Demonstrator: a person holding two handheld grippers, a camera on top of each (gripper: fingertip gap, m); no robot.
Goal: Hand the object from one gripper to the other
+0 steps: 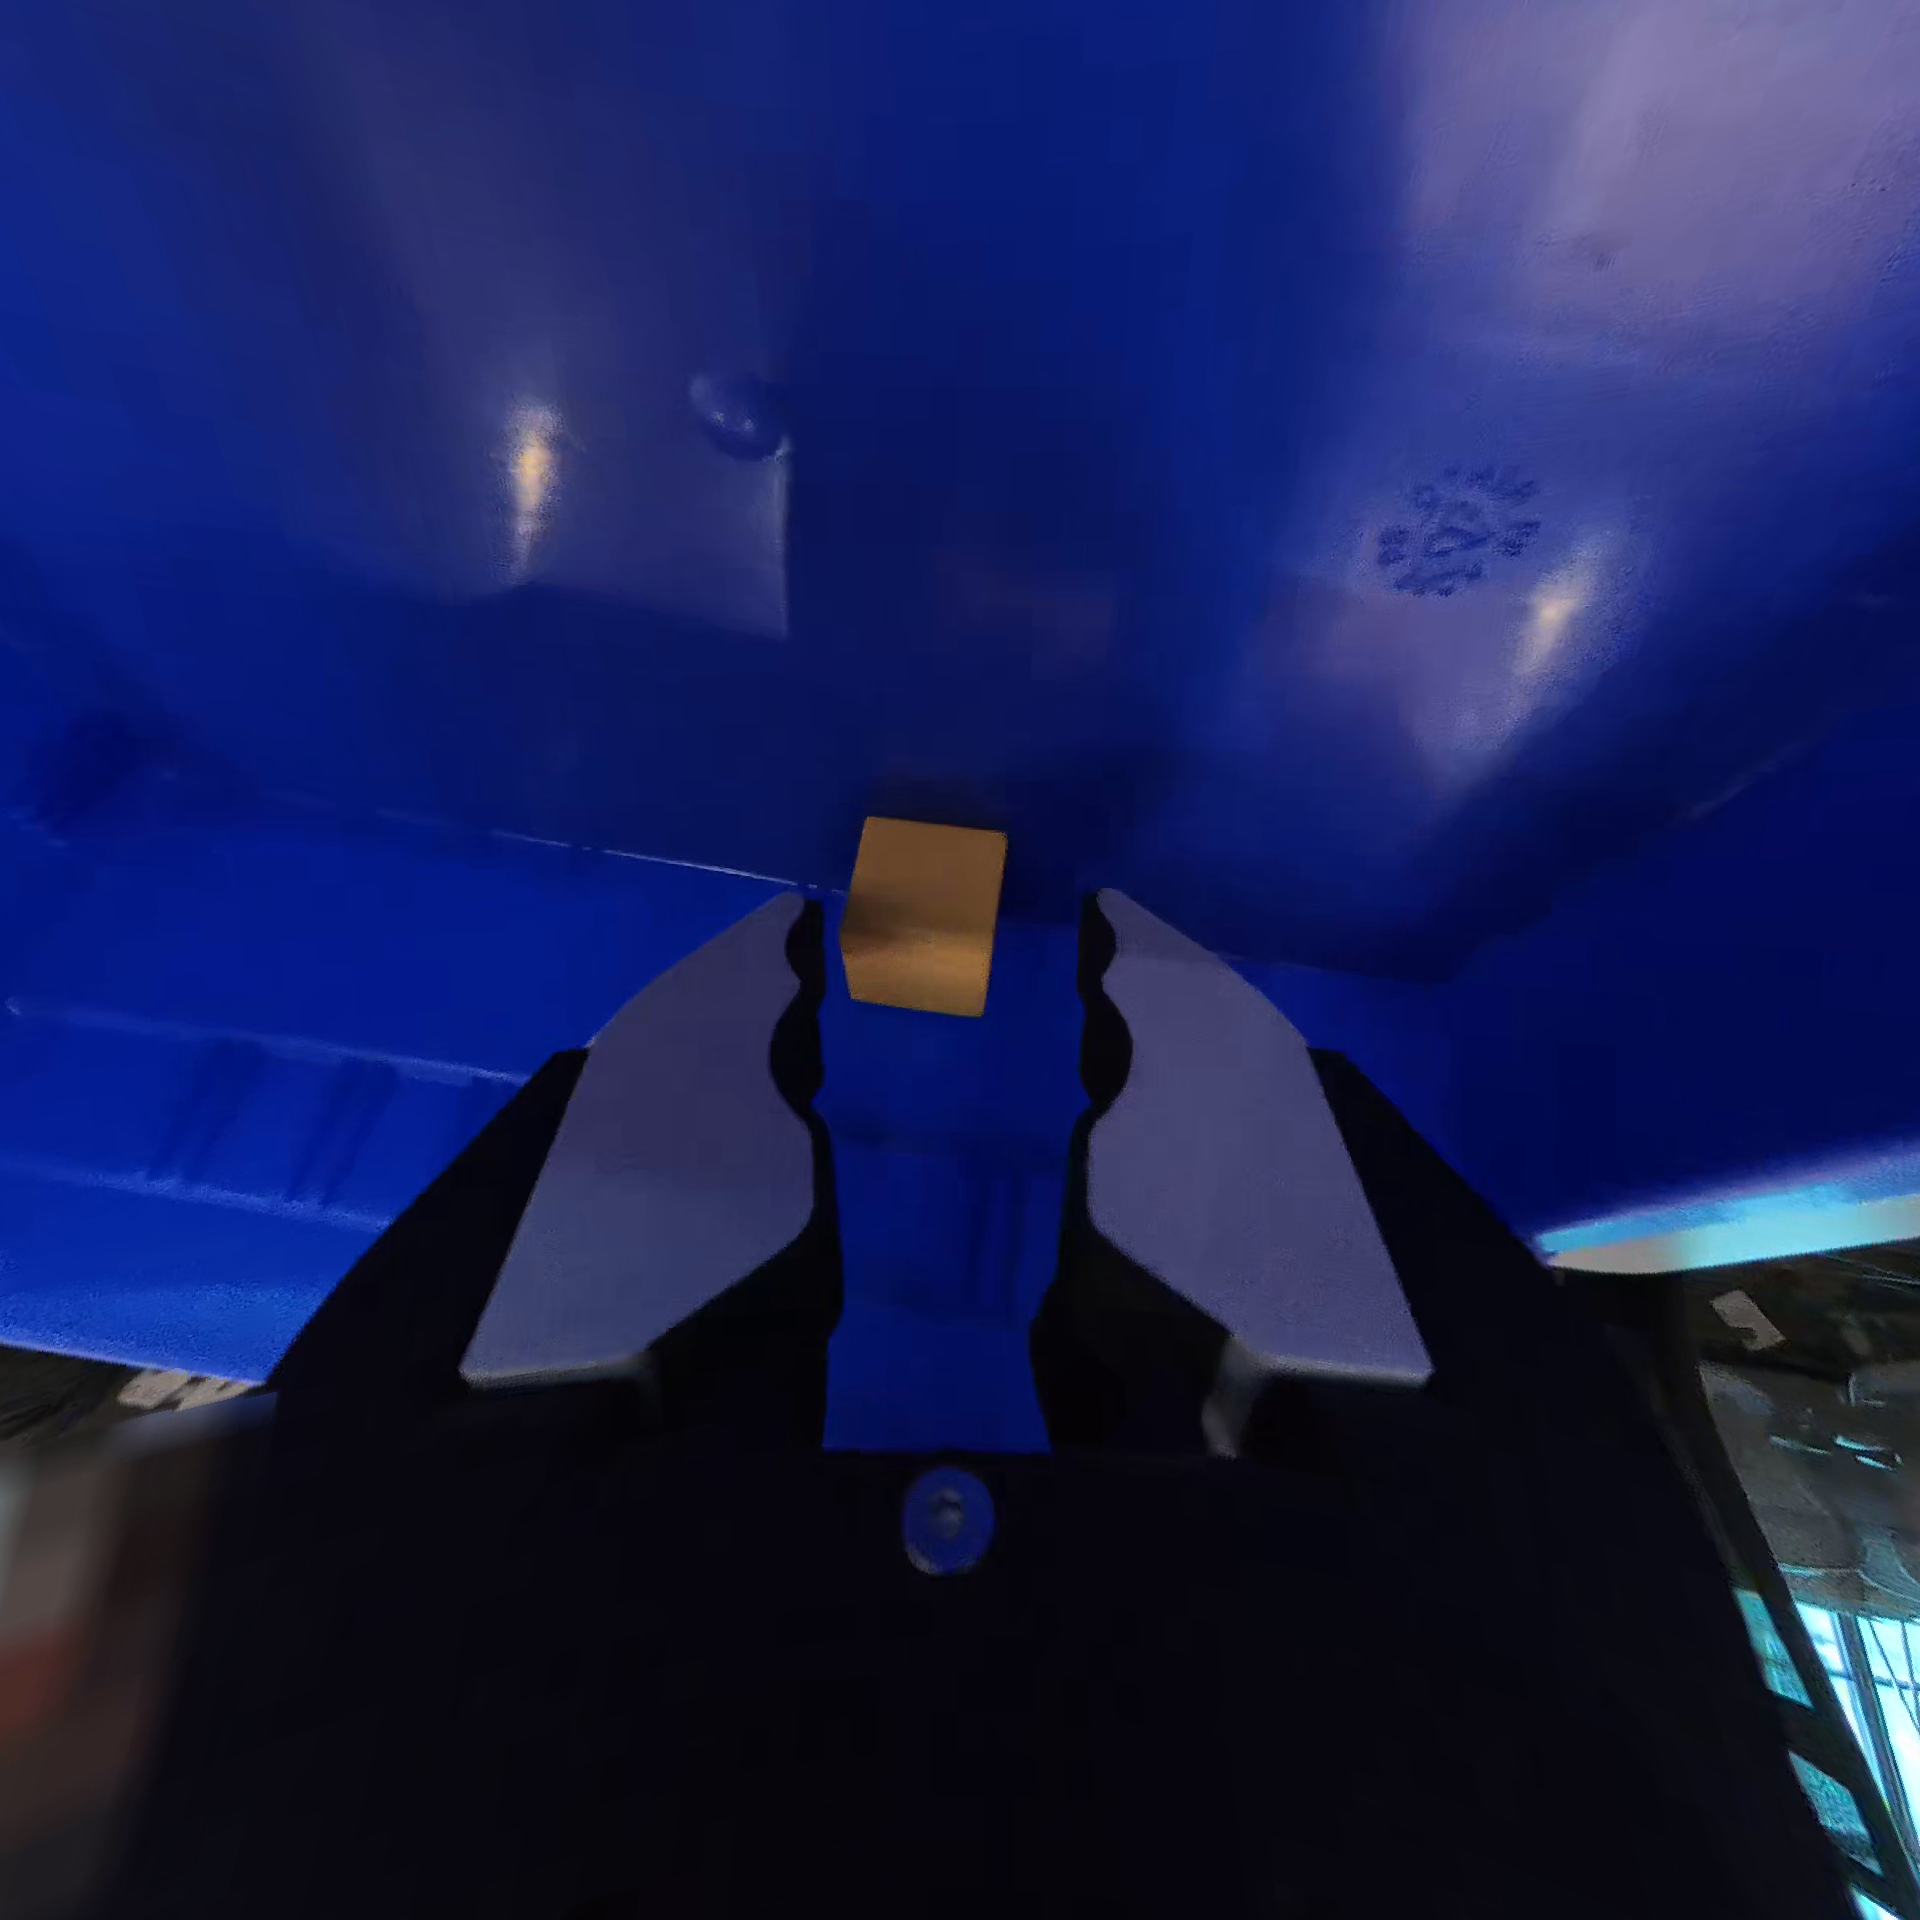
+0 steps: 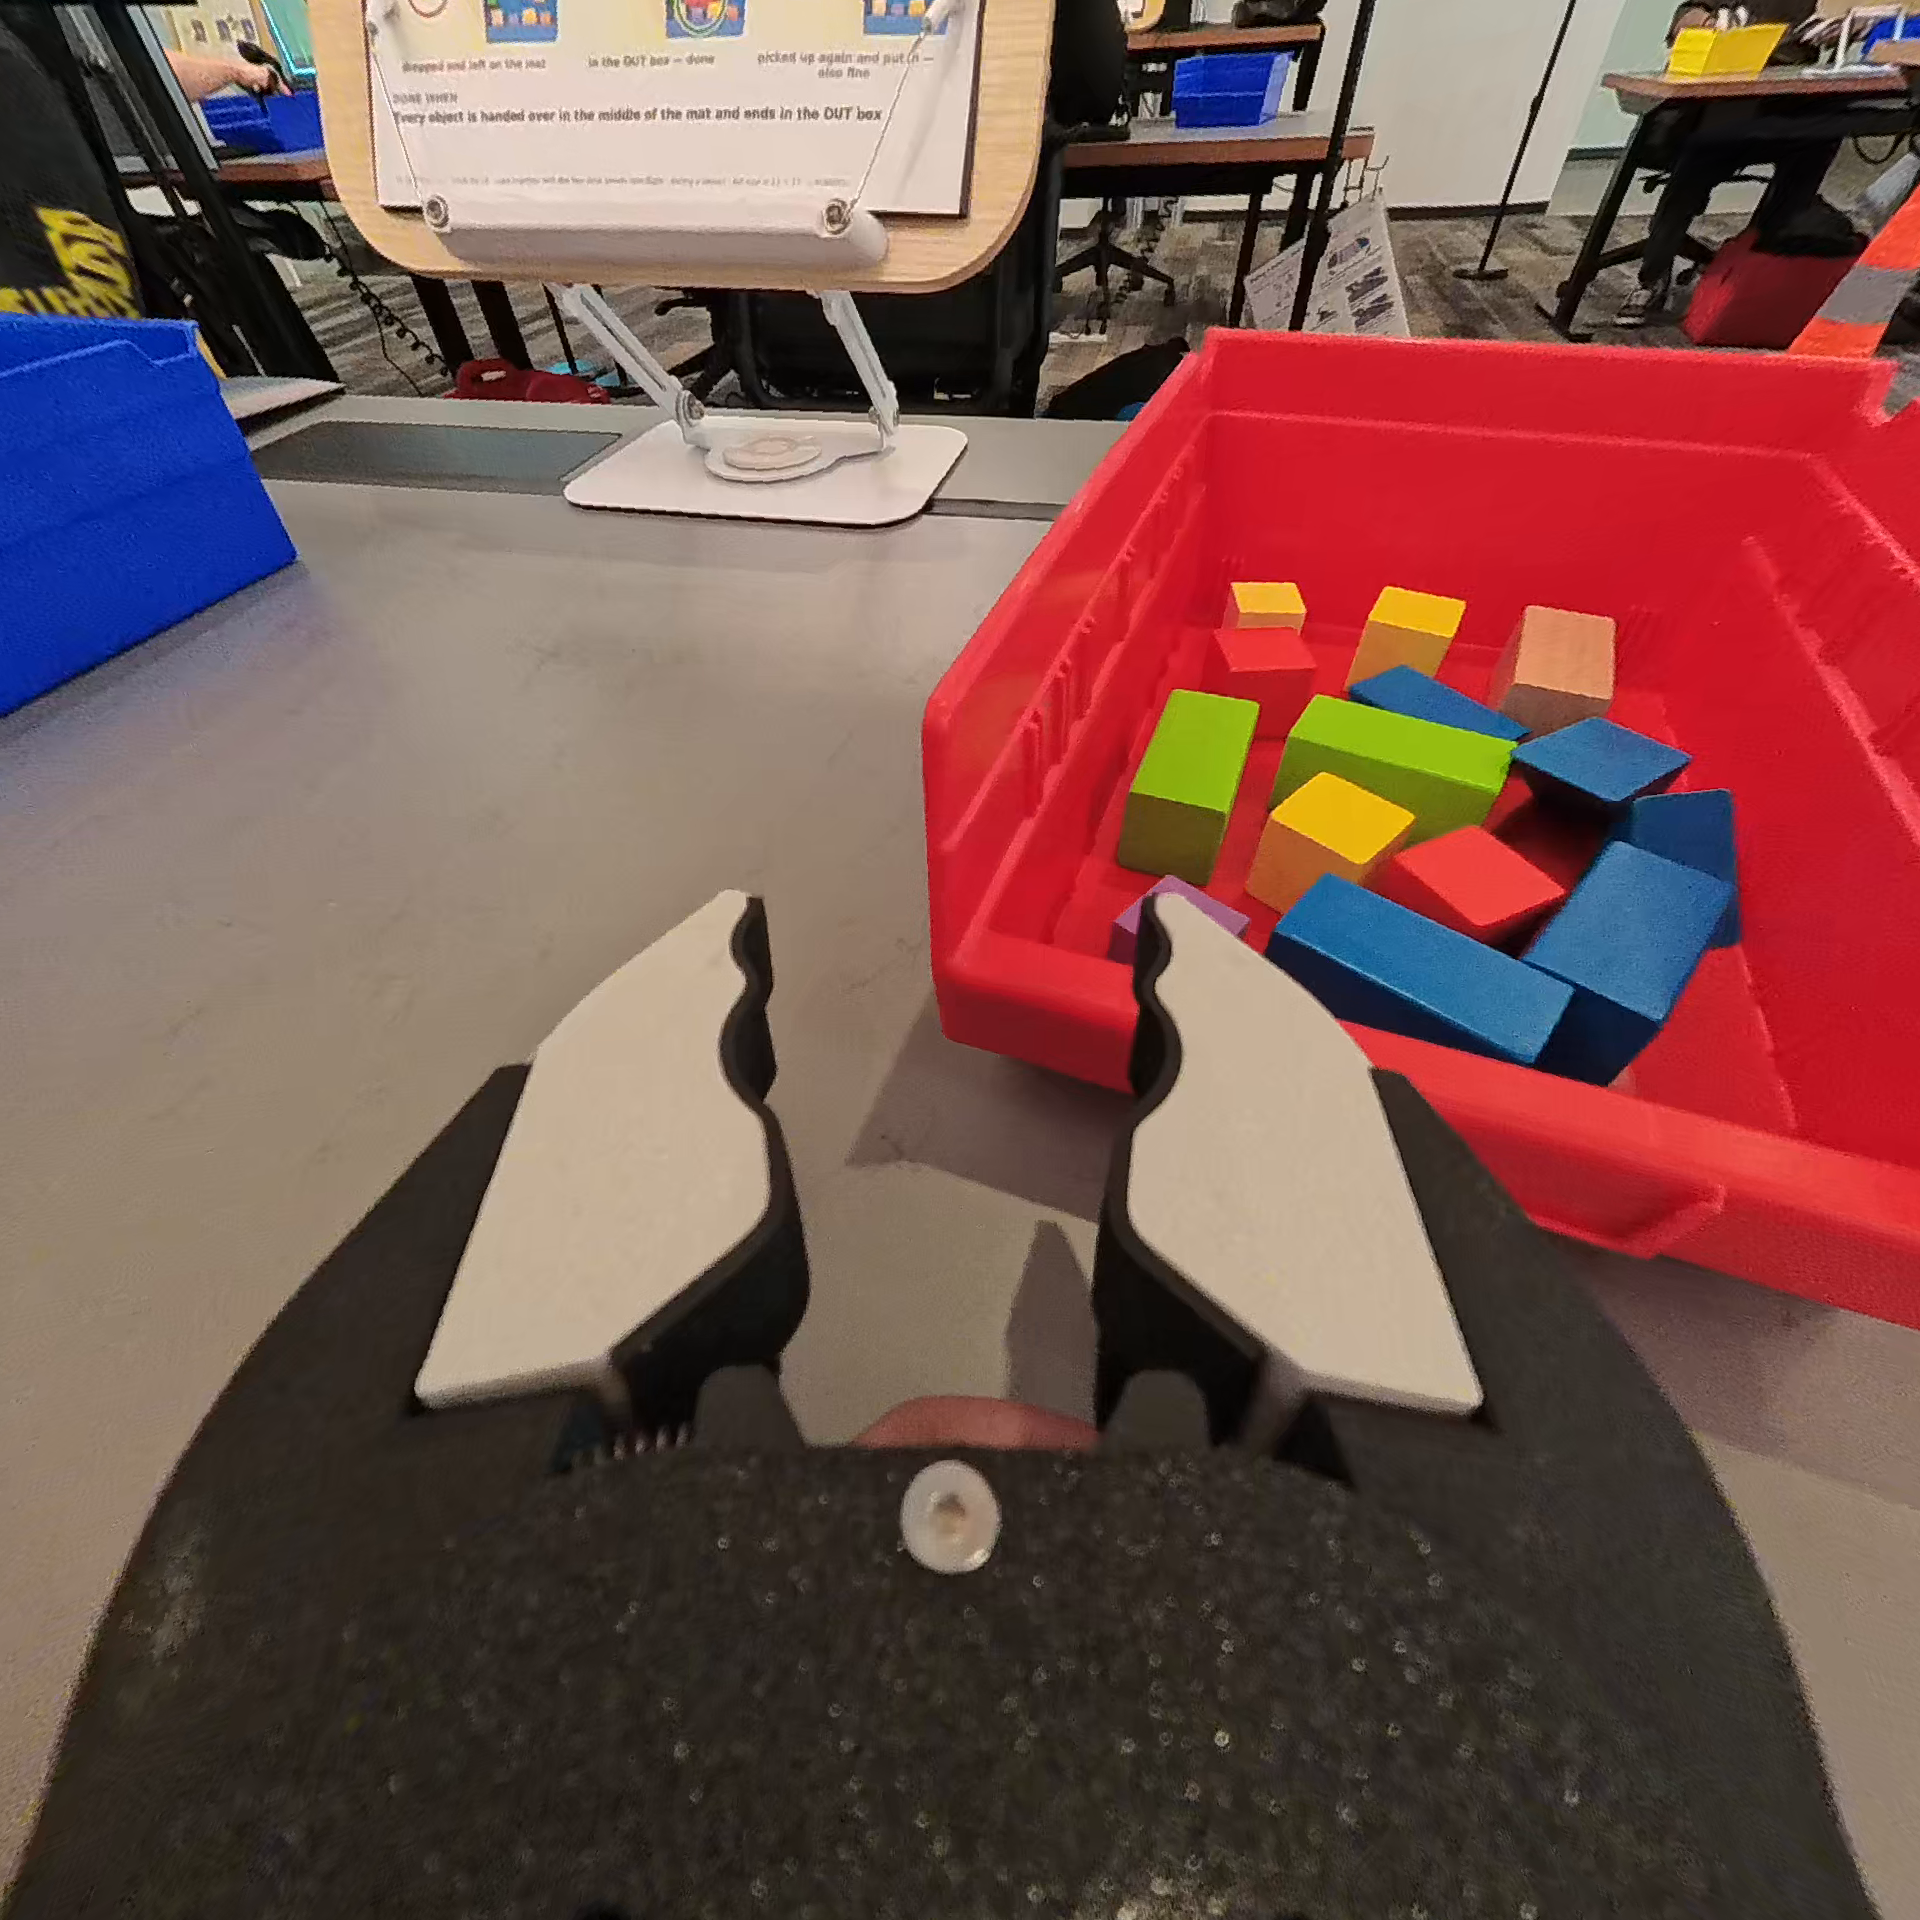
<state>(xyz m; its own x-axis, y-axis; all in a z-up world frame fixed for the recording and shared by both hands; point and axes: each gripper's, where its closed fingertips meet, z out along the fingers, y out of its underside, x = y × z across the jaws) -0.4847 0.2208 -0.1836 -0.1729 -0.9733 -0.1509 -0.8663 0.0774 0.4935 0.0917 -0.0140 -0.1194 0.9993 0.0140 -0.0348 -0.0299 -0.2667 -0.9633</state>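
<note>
The left gripper (image 1: 940, 914) is hanging inside the blue bin (image 1: 935, 364), fingers released beside an orange block (image 1: 923, 914). The right gripper (image 2: 951, 914), fingers released, is hovering over the tabletop (image 2: 468, 831) near the red bin (image 2: 1558, 468).

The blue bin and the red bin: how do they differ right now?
The blue bin holds one orange block; the red bin holds many coloured blocks. The left gripper reaches into the blue bin; the right gripper hovers outside the red. Both grippers are open.
</note>
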